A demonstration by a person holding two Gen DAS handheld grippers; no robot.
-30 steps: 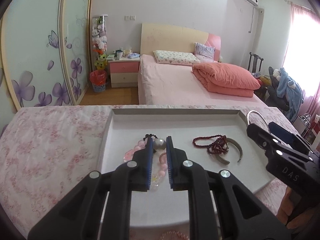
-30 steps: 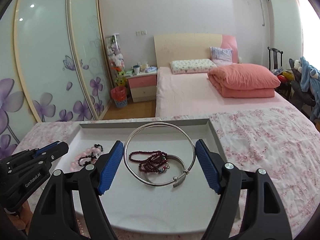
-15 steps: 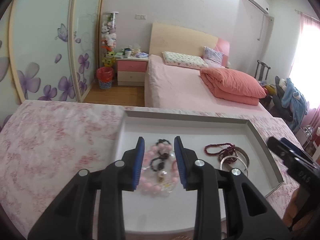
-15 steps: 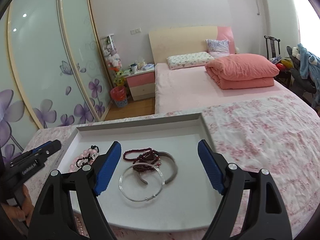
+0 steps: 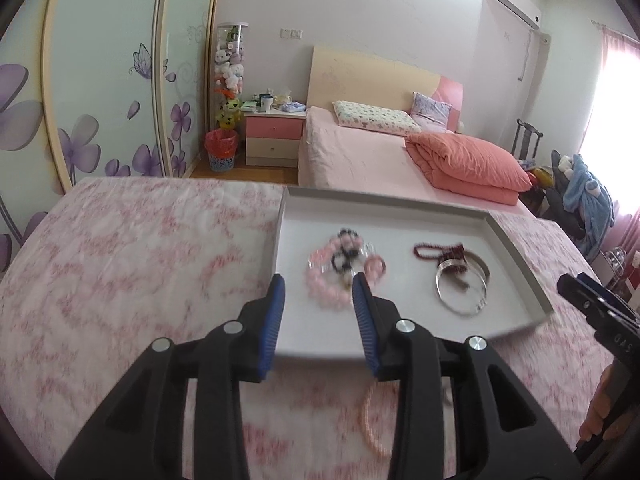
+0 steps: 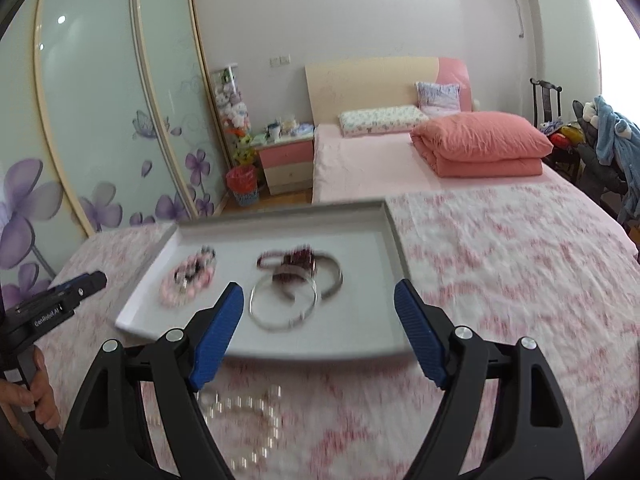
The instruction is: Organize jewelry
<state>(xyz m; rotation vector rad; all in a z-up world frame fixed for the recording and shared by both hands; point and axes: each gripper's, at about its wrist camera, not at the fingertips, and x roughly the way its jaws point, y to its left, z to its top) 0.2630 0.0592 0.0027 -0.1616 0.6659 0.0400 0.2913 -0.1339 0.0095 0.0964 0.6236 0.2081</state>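
Observation:
A grey tray [image 5: 384, 196] sits on the pink floral cloth. In it lie a heap of pink and black bead bracelets [image 5: 332, 280], a dark red bead string [image 5: 440, 252] and a silver bangle [image 5: 460, 312]. My left gripper [image 5: 318, 284] hovers over the tray's near edge, its jaws opening with nothing between them. In the right wrist view the same tray [image 6: 280, 216] holds the silver bangle [image 6: 276, 327] and the pink bracelets [image 6: 188, 280]. My right gripper [image 6: 318, 290] stands wide over the near rim, its jaws closing slightly on nothing.
A pink bead bracelet [image 5: 372, 428] lies on the cloth under the left gripper, and a pearl necklace [image 6: 248, 412] under the right one. A hand [image 6: 36, 396] holds the left gripper's handle. Beyond the table are a bed and a wardrobe.
The left gripper let go of the beads in the tray, opened and drew back. The right gripper left the silver bangle lying in the tray and also drew back.

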